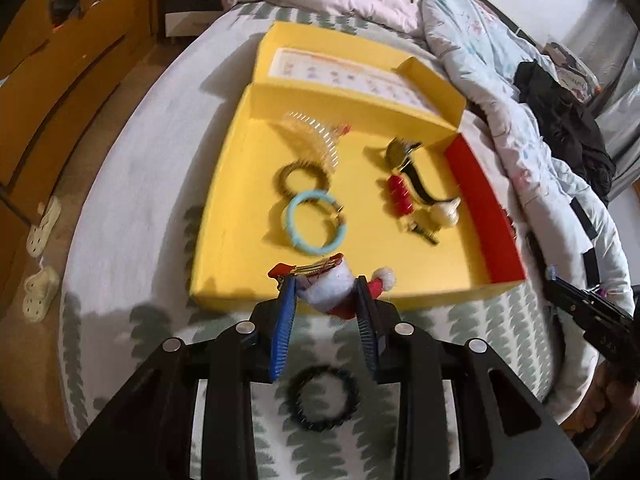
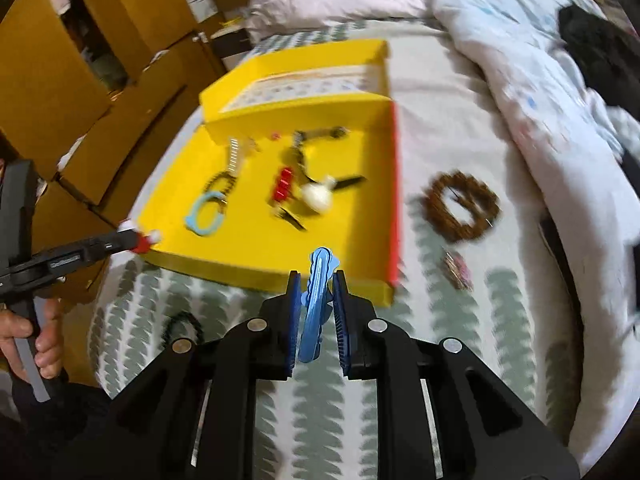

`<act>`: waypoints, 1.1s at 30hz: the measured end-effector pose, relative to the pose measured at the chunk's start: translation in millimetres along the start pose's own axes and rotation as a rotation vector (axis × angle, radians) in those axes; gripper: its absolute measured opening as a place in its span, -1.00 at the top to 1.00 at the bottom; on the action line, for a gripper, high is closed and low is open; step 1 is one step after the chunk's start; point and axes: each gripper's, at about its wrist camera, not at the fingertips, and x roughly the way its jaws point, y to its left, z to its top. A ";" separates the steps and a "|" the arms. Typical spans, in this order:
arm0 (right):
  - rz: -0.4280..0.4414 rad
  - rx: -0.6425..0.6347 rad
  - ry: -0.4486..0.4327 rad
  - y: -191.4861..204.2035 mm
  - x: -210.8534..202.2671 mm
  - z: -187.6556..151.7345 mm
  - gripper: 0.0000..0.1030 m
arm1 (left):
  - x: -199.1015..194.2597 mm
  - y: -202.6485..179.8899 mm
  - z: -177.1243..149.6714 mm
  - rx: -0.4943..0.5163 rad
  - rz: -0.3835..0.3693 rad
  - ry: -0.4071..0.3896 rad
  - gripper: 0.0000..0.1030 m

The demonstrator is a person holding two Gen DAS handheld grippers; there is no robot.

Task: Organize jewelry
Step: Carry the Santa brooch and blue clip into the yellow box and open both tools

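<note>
Left hand-held gripper (image 1: 326, 286), clamped on a red-and-white Santa hair clip (image 1: 334, 292), sits at the near edge of the yellow box (image 1: 224, 184), which lies straight ahead. From the right wrist, the right hand-held gripper (image 2: 318, 280) pinches a blue hair clip (image 2: 316, 300) upright, its long axis pointing at the box just beyond.

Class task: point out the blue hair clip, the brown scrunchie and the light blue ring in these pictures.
blue hair clip (image 2: 316, 304): right wrist view, its middle between the pads.
brown scrunchie (image 2: 436, 216): right wrist view, left side of its loop.
light blue ring (image 1: 295, 236): left wrist view, lower left band.
</note>
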 end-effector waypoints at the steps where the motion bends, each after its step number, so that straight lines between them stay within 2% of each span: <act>1: -0.001 -0.011 0.004 4.7 2.8 5.0 0.68 | 2.7 -3.2 5.0 0.002 -0.001 0.002 0.41; 5: 0.011 -0.028 0.030 17.8 20.3 29.5 0.68 | 21.2 -13.3 21.0 0.003 -0.012 0.038 0.41; 11: -0.026 -0.042 0.092 15.1 61.9 49.2 0.68 | 53.5 -28.7 45.5 0.015 0.005 0.088 0.41; 22: -0.093 -0.054 0.168 -4.0 103.6 49.4 0.68 | 102.9 -38.3 63.8 0.021 0.064 0.146 0.41; 33: -0.139 -0.064 0.187 -3.7 127.5 47.1 0.67 | 119.3 -32.3 69.6 0.010 0.084 0.154 0.41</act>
